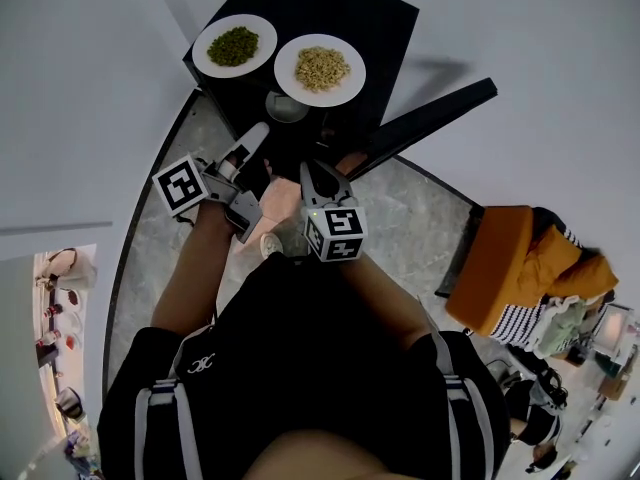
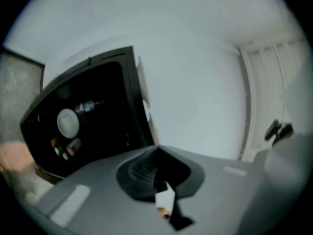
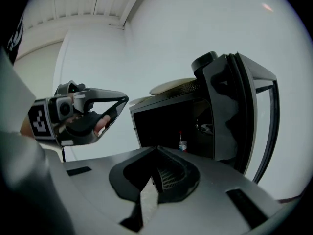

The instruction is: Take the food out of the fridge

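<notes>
A small black fridge [image 1: 330,13] stands open, its door [image 1: 430,118] swung out to the right. On its top sit a plate of green food [image 1: 233,46] and a plate of beige food [image 1: 320,69]. Inside, the left gripper view shows a white dish [image 2: 67,122] and a bottle [image 2: 88,105]; the bottle [image 3: 182,145] also shows in the right gripper view. My left gripper [image 1: 262,128] is shut and empty in front of the opening. My right gripper [image 1: 308,168] is shut and empty beside it, a little further back. The left gripper [image 3: 122,101] shows in the right gripper view.
A grey round dish [image 1: 287,106] shows at the fridge's front edge. The floor [image 1: 420,218] is grey stone between white walls. A person in orange [image 1: 510,268] crouches at the right. A white door with a dark handle [image 2: 279,130] is at the far right.
</notes>
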### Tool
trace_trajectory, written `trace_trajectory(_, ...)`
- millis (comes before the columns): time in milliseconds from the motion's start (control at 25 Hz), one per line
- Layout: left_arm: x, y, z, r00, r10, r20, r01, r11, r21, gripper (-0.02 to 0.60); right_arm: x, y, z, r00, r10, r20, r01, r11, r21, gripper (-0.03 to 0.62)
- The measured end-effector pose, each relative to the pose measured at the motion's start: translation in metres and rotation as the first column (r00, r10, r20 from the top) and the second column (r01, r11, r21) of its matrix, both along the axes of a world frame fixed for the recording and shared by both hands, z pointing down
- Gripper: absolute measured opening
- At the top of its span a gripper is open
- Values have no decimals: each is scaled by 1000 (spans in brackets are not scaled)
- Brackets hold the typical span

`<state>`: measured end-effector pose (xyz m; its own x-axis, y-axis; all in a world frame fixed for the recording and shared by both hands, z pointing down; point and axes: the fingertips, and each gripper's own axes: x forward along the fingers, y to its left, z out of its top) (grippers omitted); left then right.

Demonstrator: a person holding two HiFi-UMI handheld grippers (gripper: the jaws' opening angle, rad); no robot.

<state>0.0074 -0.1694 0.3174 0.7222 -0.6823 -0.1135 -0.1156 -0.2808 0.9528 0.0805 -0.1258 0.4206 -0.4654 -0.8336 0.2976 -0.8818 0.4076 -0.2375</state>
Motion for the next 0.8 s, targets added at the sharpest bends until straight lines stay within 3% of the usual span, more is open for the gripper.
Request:
trace_trajectory(40,0,2,8,993,-17,117,13,999,36,2,-1,0,0,1000,-3,0,3,1000,0,2)
trace_trajectory(80,-3,3,20,961,-49,272,28,996,81,2,-2,0,0,1000,-5,-1,5,1000,1,2)
trace_trajectory(120,-6,5,31,894,-91,439,32,990,140,2,-3,0,0,1000,-8,-1,8,1000,2,2)
trace_trajectory(200,-10,11,45,698,-193,690,-7,961,276,2,-7,1,-2,1000,-17,-1,17,1000,8,2)
trace_trajectory(240,-10,14,48,607,-244,757,-37,942,333,2,-8,1,-3,1000,-20,-1,20,1000,12,2)
trace_trajectory(280,-10,17,51,537,-284,794,-61,926,373,2,-9,1,-4,1000,-23,-1,23,1000,16,2)
trace_trajectory(320,-9,19,54,495,-310,811,-75,915,396,2,-10,2,-4,1000,-26,-1,26,1000,17,2)
trace_trajectory(360,-8,21,55,481,-321,816,-79,911,405,2,-11,2,-4,1000,-29,-1,29,999,18,2)
trace_trajectory(480,-6,26,55,508,-324,798,-58,911,407,2,-12,4,-3,999,-40,-3,40,999,18,2)
trace_trajectory(800,-8,31,51,526,-353,774,-18,905,425,0,-11,6,-2,998,-62,-1,62,998,17,2)
